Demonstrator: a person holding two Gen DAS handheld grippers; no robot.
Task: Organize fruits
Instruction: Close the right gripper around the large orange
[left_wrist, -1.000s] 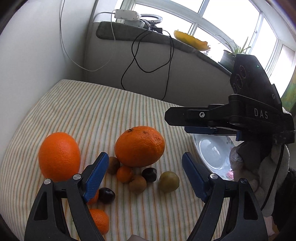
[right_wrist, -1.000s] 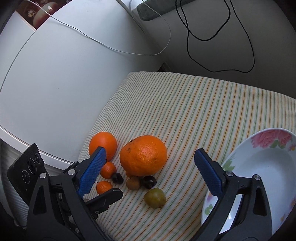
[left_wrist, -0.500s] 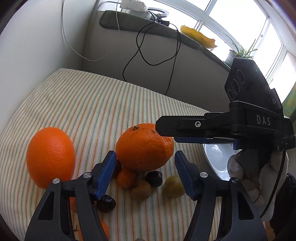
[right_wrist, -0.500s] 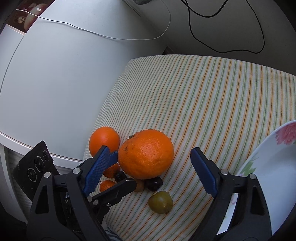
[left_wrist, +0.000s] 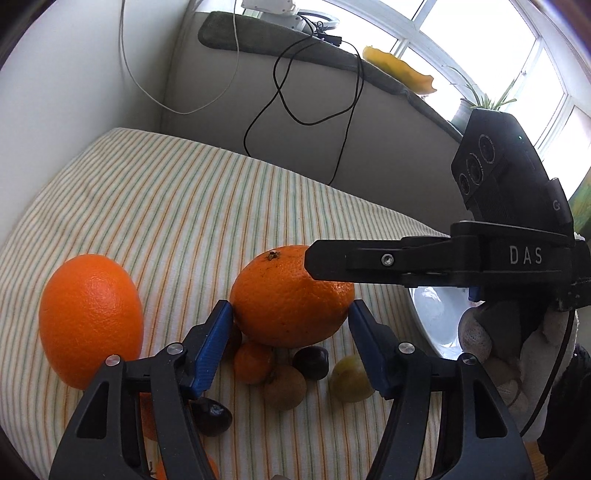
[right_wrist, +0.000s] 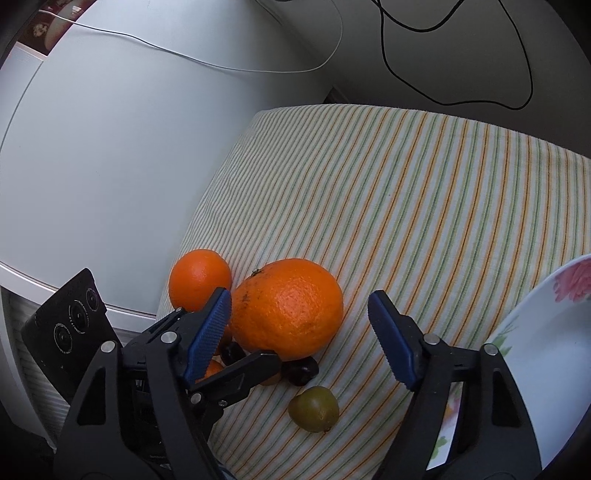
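A big orange (left_wrist: 291, 295) lies on the striped cloth (left_wrist: 184, 206); it also shows in the right wrist view (right_wrist: 288, 308). My left gripper (left_wrist: 290, 314) has its blue pads touching both sides of it. A second orange (left_wrist: 90, 319) lies to the left. Small fruits sit in front: a tangerine (left_wrist: 253, 362), a brown fruit (left_wrist: 284, 387), a dark chestnut (left_wrist: 311, 362), a green plum (left_wrist: 349, 378). My right gripper (right_wrist: 300, 302) is open, its jaws wide around the big orange from the other side.
A white floral plate (right_wrist: 546, 354) lies on the right of the cloth, also in the left wrist view (left_wrist: 432, 325). A white wall stands close on the left. Black and white cables hang on the back wall. More small fruits lie near the front edge.
My left gripper has moved forward and narrowed until its pads touch the big orange. My right gripper has come closer to the orange, still open.
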